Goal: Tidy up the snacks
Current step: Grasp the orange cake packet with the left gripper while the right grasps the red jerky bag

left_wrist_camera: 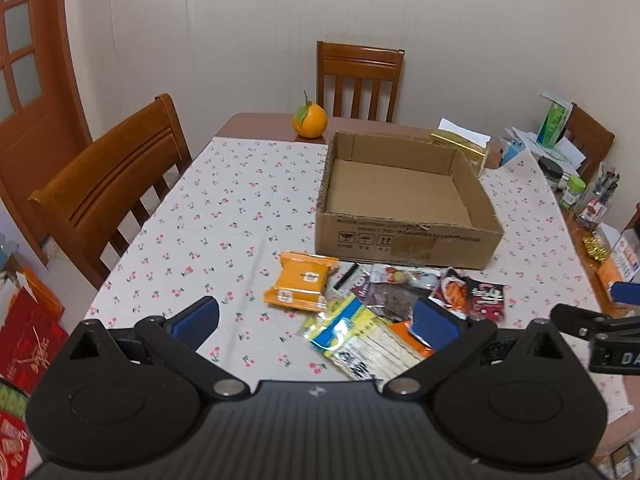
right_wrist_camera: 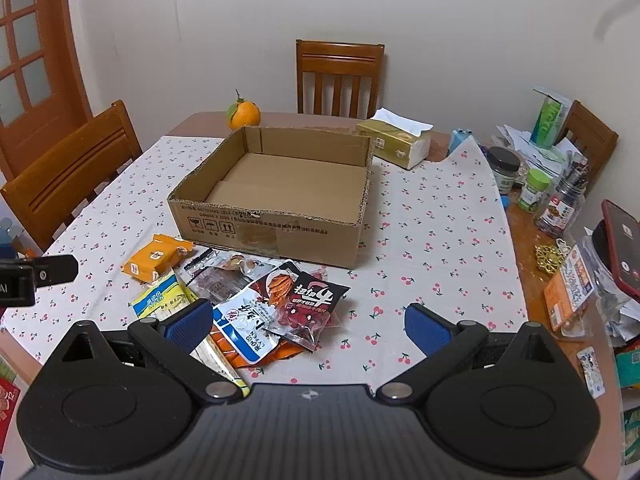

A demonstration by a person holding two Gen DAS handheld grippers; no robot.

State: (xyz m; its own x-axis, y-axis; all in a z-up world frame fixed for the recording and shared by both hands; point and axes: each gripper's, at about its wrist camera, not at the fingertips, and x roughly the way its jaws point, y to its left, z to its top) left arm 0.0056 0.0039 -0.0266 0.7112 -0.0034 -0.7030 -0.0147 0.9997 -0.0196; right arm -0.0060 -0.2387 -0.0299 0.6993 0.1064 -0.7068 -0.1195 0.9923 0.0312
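You're holding both tongs above the near edge of the cherry-print tablecloth [left_wrist_camera: 224,208], nothing gripped. Left gripper [left_wrist_camera: 316,322]: blue-padded jaws standing wide apart, hovering over the snack pile. Right gripper [right_wrist_camera: 308,322]: jaws also spread wide, hanging over the pile's right side.

Shallow open-top brown cardboard box [right_wrist_camera: 280,236] is sitting mid-table with nothing inside. The snacks are lying in a loose heap just in front of its near wall, some overlapping:
- orange wrapped biscuit pack [left_wrist_camera: 300,284] at the left end of the heap, apart from the box
- yellow-and-blue clear bag of pale sticks [left_wrist_camera: 352,340] nearest you
- black-and-red spicy snack pouch [right_wrist_camera: 312,300] on the right
- white-and-blue pouch [right_wrist_camera: 248,330] partly overlapping it

Round orange fruit with green leaves [left_wrist_camera: 309,120] is sitting on bare wood at the far table edge. Gold tissue box [right_wrist_camera: 396,146] is behind the box's far right corner.
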